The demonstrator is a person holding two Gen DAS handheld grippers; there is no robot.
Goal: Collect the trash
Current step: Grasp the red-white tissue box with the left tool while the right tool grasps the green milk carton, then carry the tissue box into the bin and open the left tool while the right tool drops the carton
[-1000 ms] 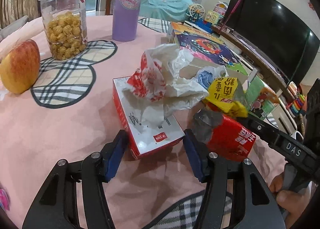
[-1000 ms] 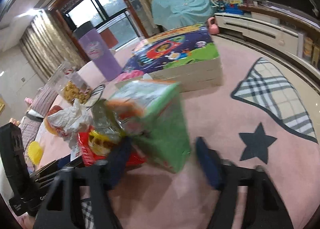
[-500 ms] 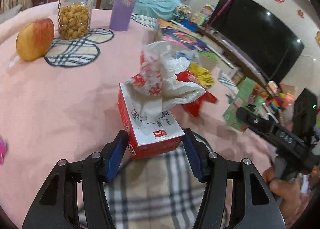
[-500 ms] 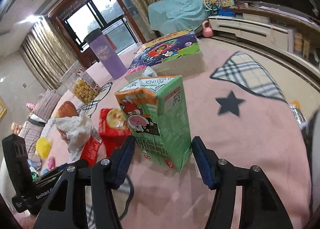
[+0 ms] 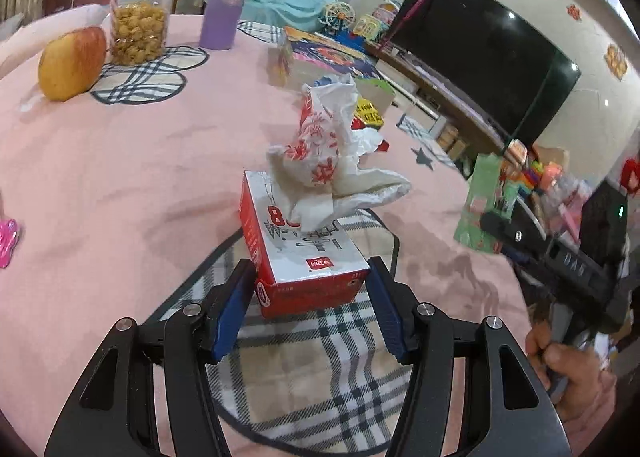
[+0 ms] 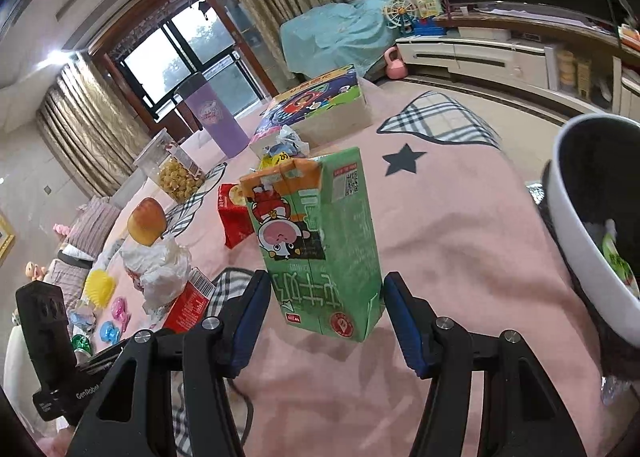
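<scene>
My left gripper [image 5: 311, 299] clamps a red-and-white tissue box [image 5: 301, 253], its blue pads pressed to both sides, the box lifted over a plaid patch of the pink tablecloth [image 5: 100, 185]. A crumpled white wrapper with red print [image 5: 328, 161] spills from the top of the box; the large red figures and dark characters on the lid are partly hidden by it, and I cannot read the small red label near the front edge.

My right gripper [image 6: 326, 311] grips a green milk carton [image 6: 320, 241], held upright between the pads above the cloth. The carton carries a cartoon cow, a QR code, white characters printed upside down and a round red seal near the base. Just to the right, the white rim of a dark-lined bin [image 6: 580, 233] crowds the frame, with scraps inside.

Behind the carton lie a red snack bag [image 6: 234, 213], a yellow wrapper and a colourful game box [image 6: 316, 105]. Farther back stand a purple tumbler [image 5: 226, 9] with a round logo, a clear jar of puffed snacks [image 5: 138, 17] and an apple [image 5: 72, 63]. The other handle in the right-wrist view reads "GenRobot"; in the left-wrist view the other one reads "DAS".
</scene>
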